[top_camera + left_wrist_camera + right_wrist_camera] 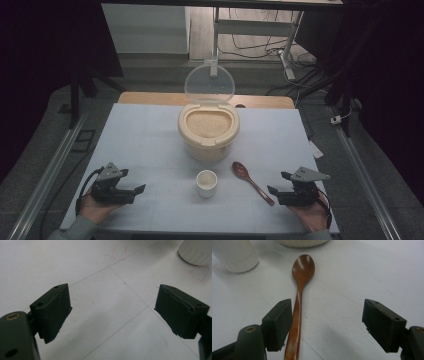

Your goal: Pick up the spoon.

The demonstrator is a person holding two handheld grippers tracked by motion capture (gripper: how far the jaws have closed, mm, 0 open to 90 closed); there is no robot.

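High view shows the wooden spoon lying on the white table, between the small cup and the right gripper, whose jaws stand apart and empty just beside its handle. The left gripper also rests open, left of the cup.

Dim room, soft shadows (bkgd dark)
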